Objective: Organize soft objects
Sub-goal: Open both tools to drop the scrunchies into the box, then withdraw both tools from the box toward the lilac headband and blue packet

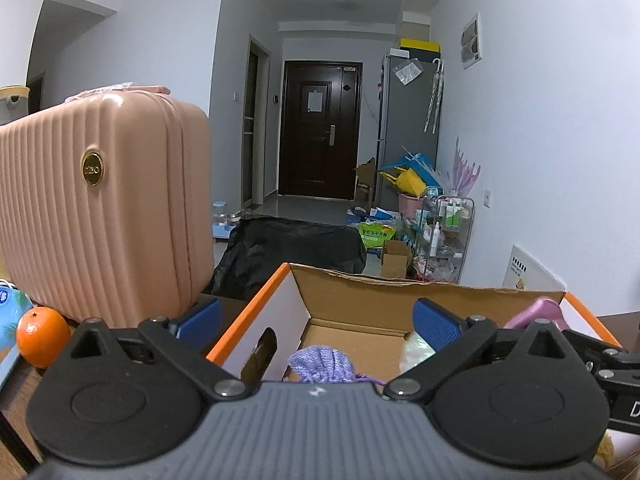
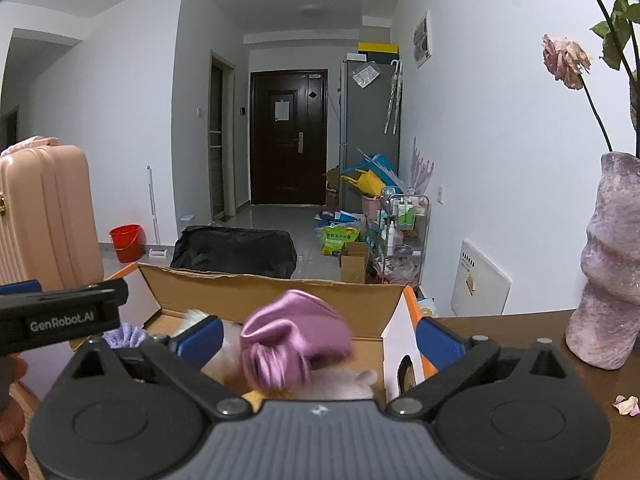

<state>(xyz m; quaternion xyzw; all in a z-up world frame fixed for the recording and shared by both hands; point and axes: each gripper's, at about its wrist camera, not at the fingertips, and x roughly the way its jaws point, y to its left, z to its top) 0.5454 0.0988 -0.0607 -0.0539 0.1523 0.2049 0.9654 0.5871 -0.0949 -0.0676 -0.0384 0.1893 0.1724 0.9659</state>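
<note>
A cardboard box (image 1: pixel 360 292) with orange edges stands open right in front of both grippers. My left gripper (image 1: pixel 318 320) is open over its near left corner, nothing between the blue pads (image 1: pixel 436 324). Below it in the box lies a purple knitted piece (image 1: pixel 320 364). My right gripper (image 2: pixel 319 340) is open over the box's right half. A pink satin piece (image 2: pixel 296 336), blurred, sits between its fingers (image 2: pixel 200 340) without touching either. Pale plush things (image 2: pixel 352 384) lie under it. The satin piece (image 1: pixel 536 314) also shows at the right in the left wrist view.
A pink ribbed suitcase (image 1: pixel 104 208) stands left of the box, with an orange (image 1: pixel 42 336) beside it. A purple vase (image 2: pixel 608 288) holding a dried rose stands on the wooden table to the right, petals (image 2: pixel 626 404) nearby. A black bag (image 1: pixel 288 248) lies on the floor behind.
</note>
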